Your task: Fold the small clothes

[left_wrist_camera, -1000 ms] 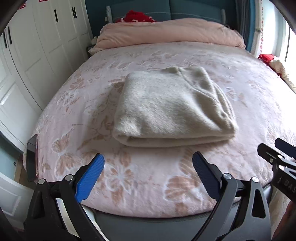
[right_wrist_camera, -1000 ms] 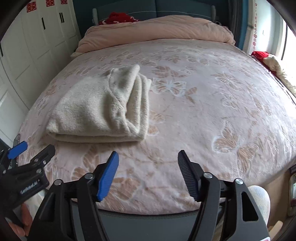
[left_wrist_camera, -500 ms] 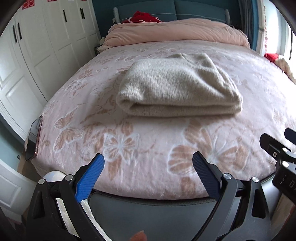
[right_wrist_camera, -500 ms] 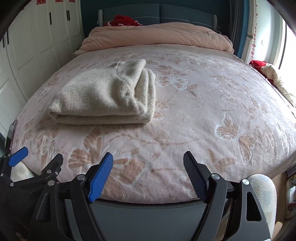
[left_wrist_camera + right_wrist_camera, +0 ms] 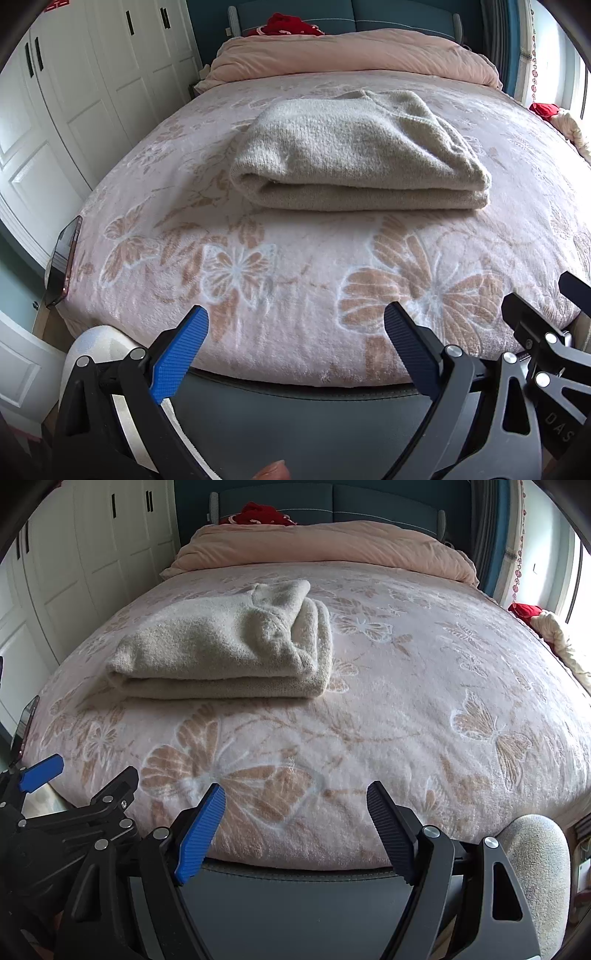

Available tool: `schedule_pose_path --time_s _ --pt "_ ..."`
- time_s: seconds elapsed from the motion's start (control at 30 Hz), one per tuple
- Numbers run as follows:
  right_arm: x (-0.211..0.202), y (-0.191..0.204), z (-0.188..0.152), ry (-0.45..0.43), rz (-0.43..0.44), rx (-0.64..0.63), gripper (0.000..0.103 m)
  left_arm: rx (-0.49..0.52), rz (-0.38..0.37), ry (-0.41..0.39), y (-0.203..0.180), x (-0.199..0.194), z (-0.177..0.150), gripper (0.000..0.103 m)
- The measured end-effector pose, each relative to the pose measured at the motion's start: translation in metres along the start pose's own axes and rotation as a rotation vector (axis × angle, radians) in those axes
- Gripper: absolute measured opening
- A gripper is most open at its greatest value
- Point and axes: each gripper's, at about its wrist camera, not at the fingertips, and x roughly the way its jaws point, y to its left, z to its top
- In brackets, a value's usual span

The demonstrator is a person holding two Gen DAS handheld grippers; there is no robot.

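Observation:
A beige knitted sweater lies folded into a thick rectangle on the pink butterfly-patterned bed cover; the right wrist view shows the same sweater left of centre. My left gripper hangs open over the bed's near edge, well short of the sweater, with nothing between its fingers. My right gripper is also open and empty above the near edge, to the right of the left one. Neither touches the sweater.
A phone lies at the bed's left edge. A rolled pink duvet and a red item sit at the headboard. White wardrobe doors stand left; red and cream cloth lies at the right edge. A person's knee shows lower right.
Both grippers have drawn back and sunk toward the near edge of the bed, so the sweater sits farther off. The right gripper's jaws stand slightly wider than a second ago.

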Motion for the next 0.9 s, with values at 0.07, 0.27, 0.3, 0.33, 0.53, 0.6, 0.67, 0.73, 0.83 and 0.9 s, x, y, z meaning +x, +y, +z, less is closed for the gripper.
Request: schedule_pose_path --time_s 0.07,0.27,0.3,0.33,0.53,0.6,0.67,0.73,0.83,0.9 --pt "0.0003 -0.0007 0.0000 0.003 0.001 0.002 0.077 -0.002 0.003 -0.001 0.0001 0.0004 -0.0003 0.094" --pt "-0.0013 -0.0004 -0.0003 -0.004 0.006 0.007 0.077 -0.005 0.010 -0.004 -0.0001 -0.0003 0.0003 0.094" --pt "-0.0019 -0.0009 -0.0002 -0.008 0.009 0.010 0.077 -0.010 0.006 -0.002 0.0005 -0.0004 0.0005 0.095" --pt "-0.0026 -0.0017 -0.0001 -0.012 0.013 0.014 0.077 -0.016 0.006 -0.003 0.0010 -0.0010 0.0009 0.097" --pt "-0.0062 -0.0028 0.0009 -0.032 0.013 0.025 0.077 -0.026 0.007 -0.014 0.0014 -0.0034 0.0030 0.098" --pt "-0.0067 -0.0026 0.0008 -0.035 0.012 0.026 0.077 -0.028 0.004 -0.014 0.0006 -0.0039 0.0031 0.098" --pt "-0.0071 -0.0024 0.0014 -0.038 0.011 0.028 0.077 -0.027 0.004 -0.013 -0.0002 -0.0038 0.0037 0.098" --pt "-0.0076 -0.0027 0.0012 -0.041 0.008 0.029 0.077 -0.027 0.008 -0.018 -0.0008 -0.0046 0.0034 0.098" --pt "-0.0072 -0.0031 0.0014 -0.040 0.007 0.031 0.077 -0.025 0.007 -0.018 -0.0010 -0.0037 0.0039 0.098" --pt "-0.0076 -0.0024 0.0012 -0.042 0.005 0.032 0.077 -0.024 0.009 -0.020 -0.0009 -0.0041 0.0040 0.098"
